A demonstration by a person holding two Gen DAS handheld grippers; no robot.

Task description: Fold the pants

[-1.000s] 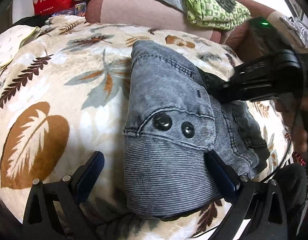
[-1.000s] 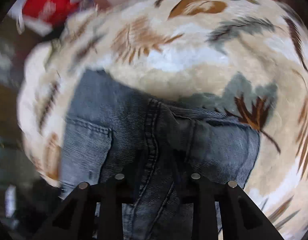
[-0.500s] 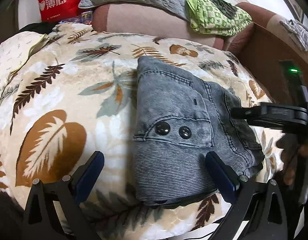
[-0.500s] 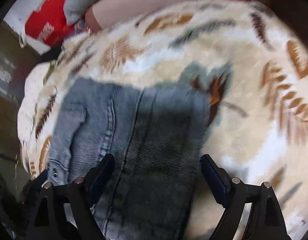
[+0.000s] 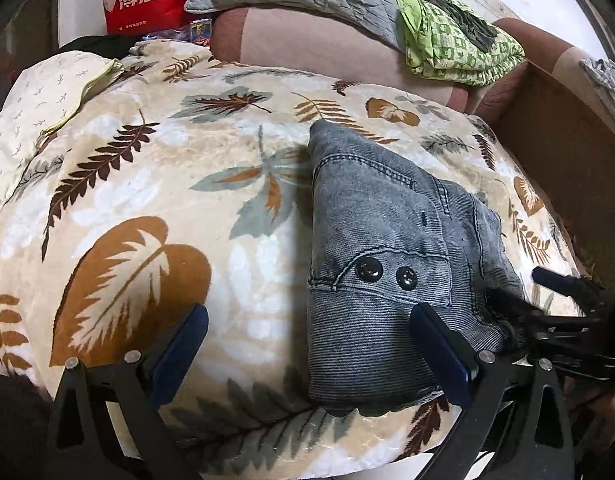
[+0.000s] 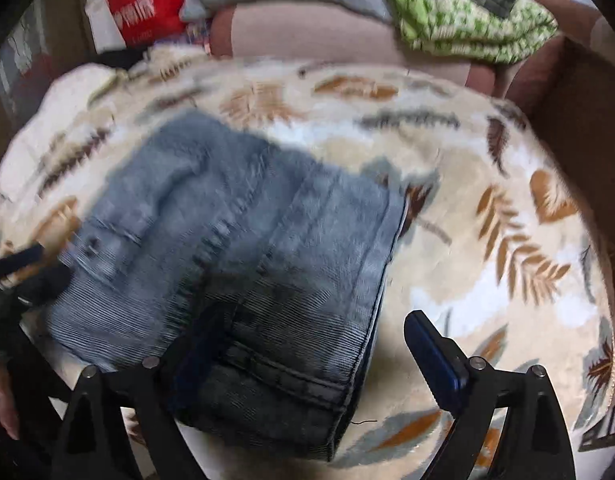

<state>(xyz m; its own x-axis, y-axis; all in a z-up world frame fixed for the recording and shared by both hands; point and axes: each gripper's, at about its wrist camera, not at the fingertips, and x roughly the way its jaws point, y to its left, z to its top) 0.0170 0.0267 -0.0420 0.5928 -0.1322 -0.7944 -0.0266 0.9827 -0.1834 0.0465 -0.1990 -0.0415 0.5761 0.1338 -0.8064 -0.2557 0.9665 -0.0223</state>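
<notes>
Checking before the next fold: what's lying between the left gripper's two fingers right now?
In the left wrist view, the left gripper straddles bare leaf-print blanket and the folded jeans' near left edge; nothing else.

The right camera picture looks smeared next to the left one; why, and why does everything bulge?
Right wrist view: motion blur smears the folded jeans and leaf-print blanket. Left wrist view: sharp, the jeans' two black buttons crisp. Both: fisheye lenses bend the edges.

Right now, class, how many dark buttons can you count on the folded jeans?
2. One button and a second button sit side by side on the jeans, near the front edge. Others may be hidden inside the folds.
</notes>
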